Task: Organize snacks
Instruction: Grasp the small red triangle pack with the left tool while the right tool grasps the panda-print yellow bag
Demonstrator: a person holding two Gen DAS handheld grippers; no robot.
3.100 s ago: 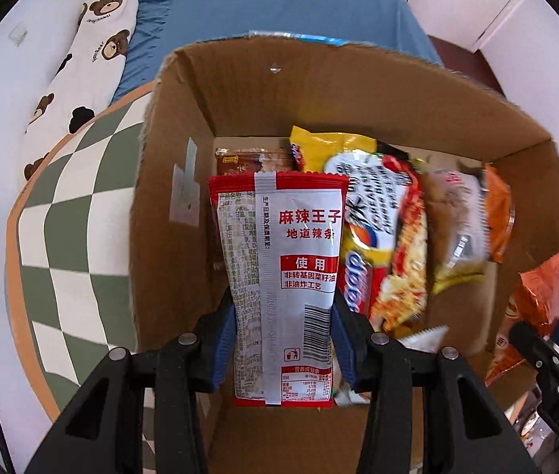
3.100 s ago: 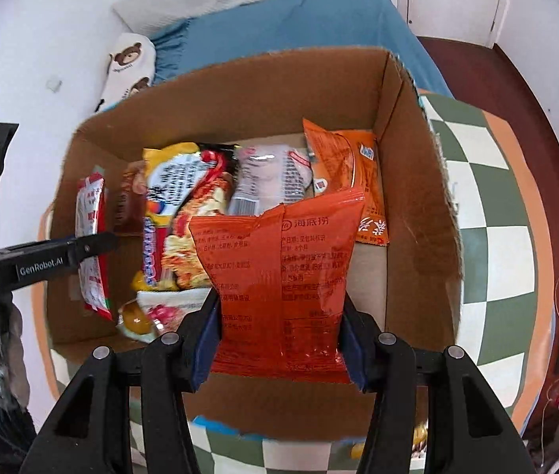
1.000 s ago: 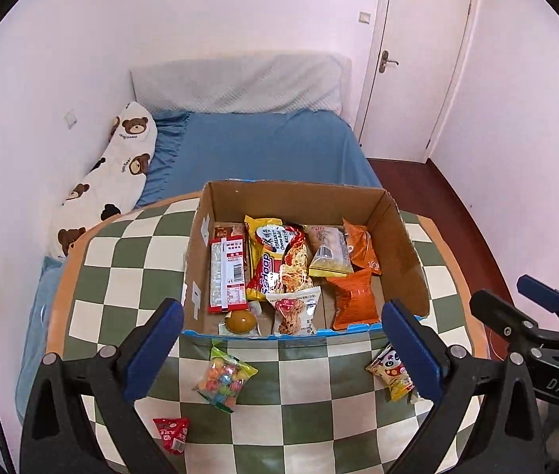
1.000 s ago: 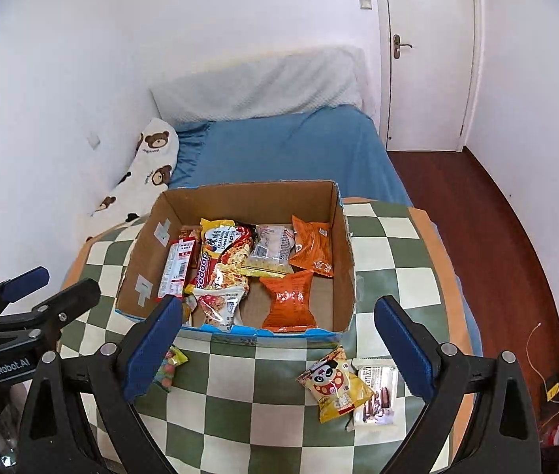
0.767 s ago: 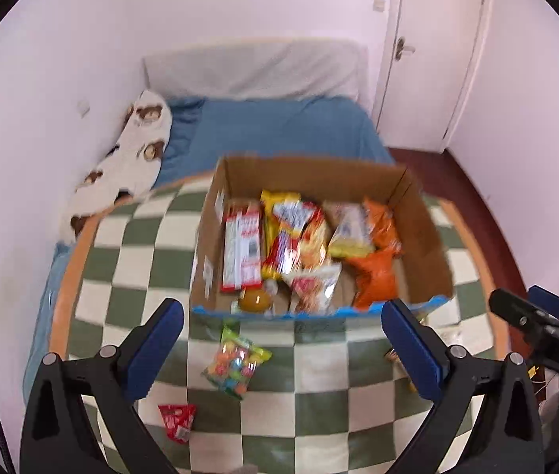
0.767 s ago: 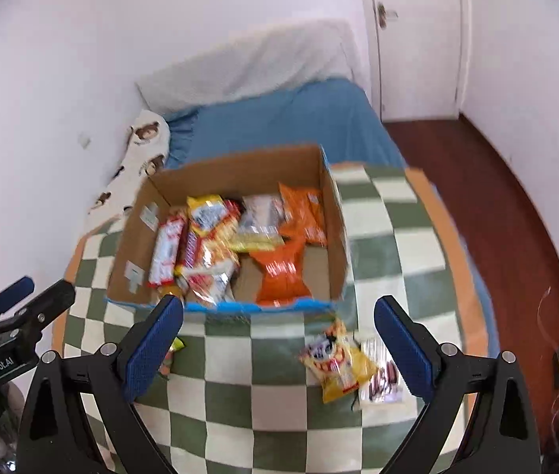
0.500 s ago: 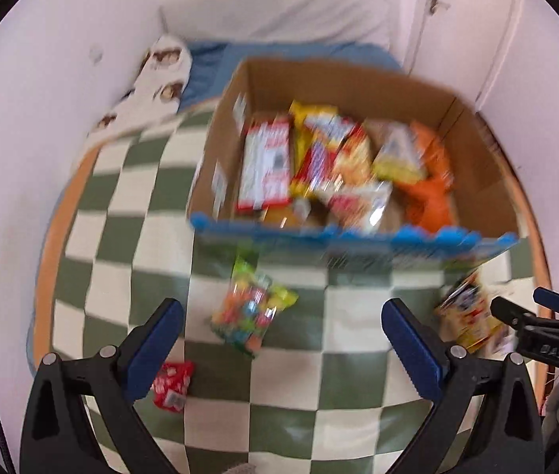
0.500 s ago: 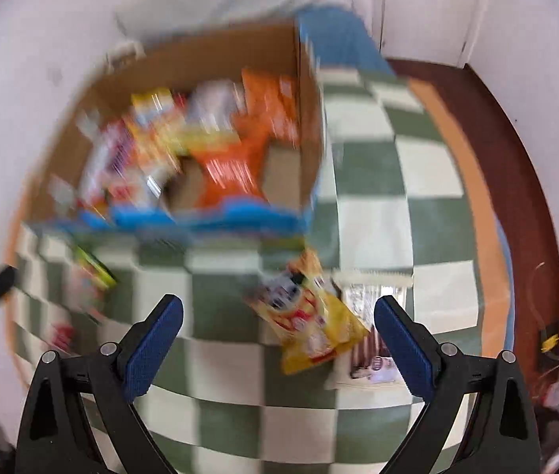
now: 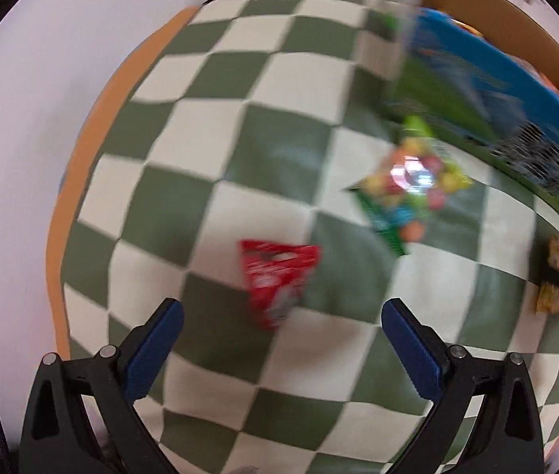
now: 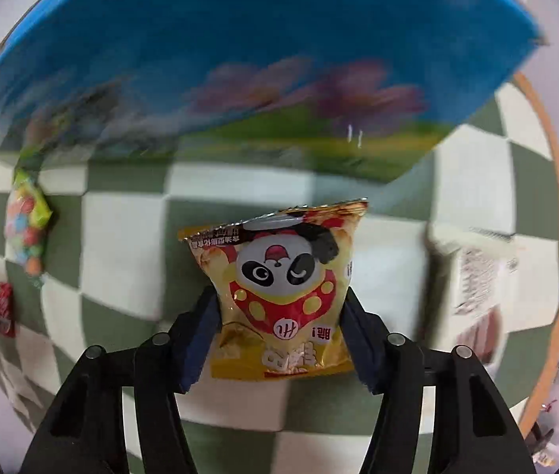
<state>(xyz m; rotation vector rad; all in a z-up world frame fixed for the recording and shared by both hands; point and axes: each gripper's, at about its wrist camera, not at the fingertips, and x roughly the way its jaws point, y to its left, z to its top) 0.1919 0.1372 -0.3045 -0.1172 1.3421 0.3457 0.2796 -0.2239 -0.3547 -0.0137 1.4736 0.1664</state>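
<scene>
- Left wrist view: the left gripper [image 9: 279,316] has its blue-padded fingers [image 9: 153,345] spread wide with nothing between them, above the green-and-white checked table [image 9: 208,146].
- A small red packet [image 9: 277,280] lies on the table just beyond the gap between those fingers, slightly right of the middle, not touching either pad.
- Farther off and to the right lies a bag of coloured sweets [image 9: 407,189], close to the printed blue and green wall of the cardboard box [image 9: 488,91], which takes up the far right corner.
- This view is blurred, so print on the packets cannot be read.
- Right wrist view: the right gripper [image 10: 279,335] has its fingers [image 10: 200,339] drawn in against both sides of a yellow panda snack bag [image 10: 279,288], pressing on its lower half; the bag's top edge points away toward the box.
- Whether the panda bag rests on the table or is lifted off it cannot be told.
- The box's outer wall fills the far part of this view.
- A pale flat packet [image 10: 480,284] lies on the table to the right of the panda bag.
- The sweets bag and red packet lie at the far left edge.
</scene>
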